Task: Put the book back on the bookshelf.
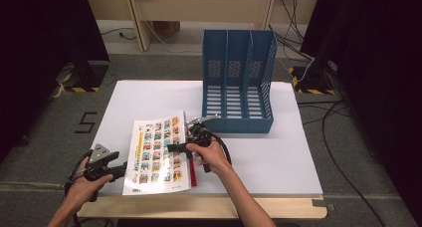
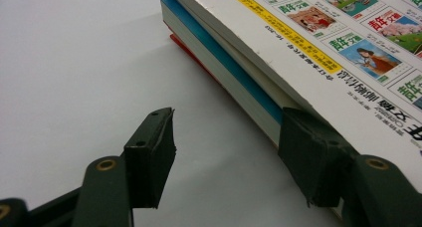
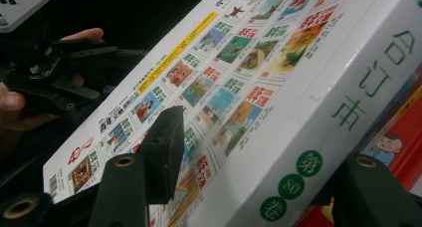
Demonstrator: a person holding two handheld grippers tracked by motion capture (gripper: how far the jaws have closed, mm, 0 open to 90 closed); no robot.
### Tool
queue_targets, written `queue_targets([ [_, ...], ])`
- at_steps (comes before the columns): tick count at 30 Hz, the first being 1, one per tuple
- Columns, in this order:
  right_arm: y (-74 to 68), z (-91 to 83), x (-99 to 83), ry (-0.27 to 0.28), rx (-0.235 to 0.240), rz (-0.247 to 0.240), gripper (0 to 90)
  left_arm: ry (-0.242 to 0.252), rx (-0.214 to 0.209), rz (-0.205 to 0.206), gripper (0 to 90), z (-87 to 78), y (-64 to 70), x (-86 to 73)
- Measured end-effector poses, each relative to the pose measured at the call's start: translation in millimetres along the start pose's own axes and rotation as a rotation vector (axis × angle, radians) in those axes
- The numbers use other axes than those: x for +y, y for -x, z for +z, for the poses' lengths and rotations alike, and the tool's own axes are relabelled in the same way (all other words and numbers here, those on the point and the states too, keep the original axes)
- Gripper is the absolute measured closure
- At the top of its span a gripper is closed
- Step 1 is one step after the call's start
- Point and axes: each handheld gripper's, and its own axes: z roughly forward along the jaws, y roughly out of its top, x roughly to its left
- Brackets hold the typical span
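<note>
a stack of books lies on the white bench (image 1: 259, 157) near its front left corner, and its top one is a thick white paperback book with a grid of small colourful pictures on its cover (image 1: 158, 152). under it in the left tool view sit a blue-covered book (image 2: 234, 70) and, at the bottom, a thin red book (image 2: 191, 55), whose red edge also peeks out on the stack's right side in the high view. the right tool (image 1: 188, 148), held in the person's right hand (image 1: 215, 158), grips the white book at its right, spine side: in the right tool view one jaw lies on the cover and the other sits below the white spine with green characters, and that edge seems lifted a little off the red book, though the angle makes this hard to judge. the left tool (image 2: 226, 162) is spread, its jaws apart at the stack's left edge; one jaw rests against the book edges, the other stands clear over bare bench. the left hand (image 1: 82, 184) holds it at the bench's front left. a blue plastic three-slot file holder (image 1: 239, 82) stands upright behind the stack, near the bench's far edge.
</note>
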Motion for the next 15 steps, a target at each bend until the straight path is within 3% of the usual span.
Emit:
queue_targets([
  [2, 0.2, -0.3, 0.5, 0.0, 0.005, 0.01, 46.7, 0.0, 0.001, 0.002, 38.5, 0.0, 0.2, 0.1],
  [3, 0.8, -0.8, 3.1, -0.008, 0.017, 0.053, 45.7, 0.0, 0.002, 0.004, 38.5, 0.0, 0.3, 0.2],
  [4, 0.8, -0.8, 3.1, -0.008, 0.017, 0.053, 45.7, 0.001, 0.002, 0.005, 38.5, 0.0, 0.4, 0.1],
  [5, 1.9, 1.0, 7.3, -0.013, 0.03, 0.085, 40.2, 0.002, 0.002, 0.004, 38.4, 0.0, 0.3, 0.2],
  [7, 1.9, 2.7, 8.9, -0.009, 0.024, 0.092, 39.4, 0.002, 0.005, 0.005, 38.4, -0.1, 0.7, 0.3],
  [11, 0.4, 11.6, 10.3, -0.017, -0.025, 0.038, 43.3, 0.002, 0.004, 0.002, 38.4, -0.3, 0.7, -0.2],
  [14, -3.9, 9.7, 9.4, 0.03, -0.042, 0.012, 49.9, 0.005, 0.003, 0.002, 37.5, -0.1, 0.3, -0.5],
  [15, -6.5, 9.3, 9.6, 0.044, -0.054, -0.004, 51.3, 0.009, -0.01, -0.018, 36.1, 0.9, -3.1, -1.7],
])
